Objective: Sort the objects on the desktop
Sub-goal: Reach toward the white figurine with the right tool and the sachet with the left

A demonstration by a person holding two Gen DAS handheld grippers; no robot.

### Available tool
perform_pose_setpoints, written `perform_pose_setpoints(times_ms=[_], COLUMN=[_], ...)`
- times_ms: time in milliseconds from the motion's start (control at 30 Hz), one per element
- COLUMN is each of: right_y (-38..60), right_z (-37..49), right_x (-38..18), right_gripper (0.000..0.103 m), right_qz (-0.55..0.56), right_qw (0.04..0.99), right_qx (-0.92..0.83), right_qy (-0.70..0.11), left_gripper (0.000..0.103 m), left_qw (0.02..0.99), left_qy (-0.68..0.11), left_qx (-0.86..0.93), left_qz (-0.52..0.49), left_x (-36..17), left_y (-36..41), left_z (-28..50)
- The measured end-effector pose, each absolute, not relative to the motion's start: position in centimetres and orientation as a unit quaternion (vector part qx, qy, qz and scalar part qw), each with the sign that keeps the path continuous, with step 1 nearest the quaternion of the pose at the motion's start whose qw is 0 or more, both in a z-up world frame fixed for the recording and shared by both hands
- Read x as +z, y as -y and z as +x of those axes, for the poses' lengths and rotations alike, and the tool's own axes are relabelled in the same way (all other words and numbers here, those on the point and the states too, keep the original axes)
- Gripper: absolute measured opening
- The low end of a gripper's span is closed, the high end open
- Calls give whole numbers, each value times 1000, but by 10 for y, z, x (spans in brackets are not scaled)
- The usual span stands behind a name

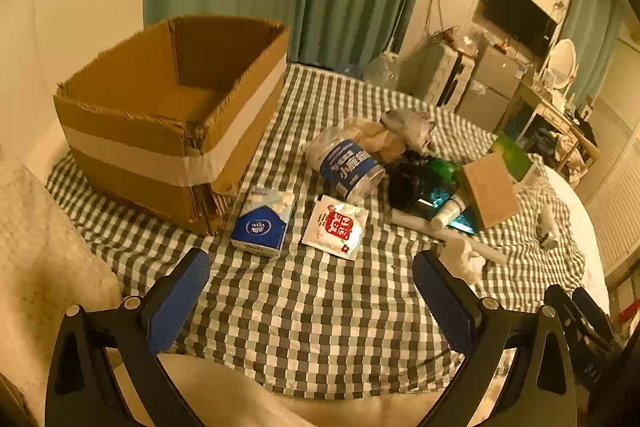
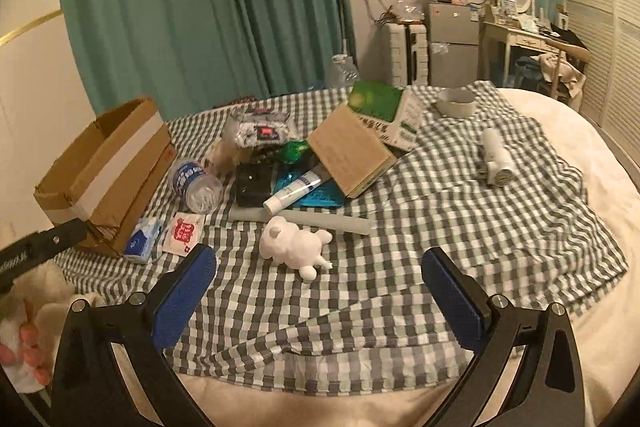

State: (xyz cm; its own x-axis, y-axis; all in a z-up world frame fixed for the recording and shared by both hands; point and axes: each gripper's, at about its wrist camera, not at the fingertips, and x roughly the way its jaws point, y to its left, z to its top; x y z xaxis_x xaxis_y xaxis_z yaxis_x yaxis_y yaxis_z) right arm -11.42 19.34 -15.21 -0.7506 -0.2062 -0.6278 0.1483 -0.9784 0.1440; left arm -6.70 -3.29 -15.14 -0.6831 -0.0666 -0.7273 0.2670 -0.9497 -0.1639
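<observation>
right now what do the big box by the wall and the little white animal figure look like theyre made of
Box: corrugated cardboard, matte brown, with ragged torn top edges and a band of white tape around it.
White animal figure: looks like unpainted plaster or ceramic, smooth, matte and rigid; plastic is possible too.

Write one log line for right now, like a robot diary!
stage: not started | left gripper: open, empty | right gripper: open, empty | cardboard box: looks empty | nearest item: white bear figurine
</observation>
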Motion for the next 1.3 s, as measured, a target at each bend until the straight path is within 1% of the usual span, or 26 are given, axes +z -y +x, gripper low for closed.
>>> perform_pose_setpoints(times_ms=[133,200,267,400,567,800,933,1067,1200,1300], right_y=[-184,-180,-176,-170,-166,-163,-158,-152,-149,-146], right_z=[-129,-136,-142,-155,-173,-191,-198,-202,-210,-216], right_x=[-163,-168,-173,-184,-200,-217,-225,-232,-240,-245], right_gripper=[103,103,103,103,103,103,103,103,103,103], right_qz=[350,354,357,368,385,408,414,424,434,441], right_qw=[117,119,123,128,131,126,113,112,112,112], right_qx=[-929,-927,-925,-920,-913,-904,-903,-899,-894,-891], right_qy=[37,33,29,27,25,24,-1,-13,1,1], left_gripper=[103,103,103,103,103,103,103,103,103,103], left_qw=[82,73,79,96,72,68,80,83,72,67], left_qy=[-123,-126,-124,-109,-105,-68,-34,-12,-20,-59], left_qx=[-910,-902,-896,-899,-890,-884,-890,-876,-863,-859], left_qz=[387,407,420,414,438,458,447,475,500,505], left_x=[-160,-168,-175,-183,-202,-221,-231,-252,-265,-269], left_y=[28,27,26,21,11,-4,-10,-14,-12,-1], left_z=[-80,-93,-104,-121,-144,-160,-174,-185,-192,-193])
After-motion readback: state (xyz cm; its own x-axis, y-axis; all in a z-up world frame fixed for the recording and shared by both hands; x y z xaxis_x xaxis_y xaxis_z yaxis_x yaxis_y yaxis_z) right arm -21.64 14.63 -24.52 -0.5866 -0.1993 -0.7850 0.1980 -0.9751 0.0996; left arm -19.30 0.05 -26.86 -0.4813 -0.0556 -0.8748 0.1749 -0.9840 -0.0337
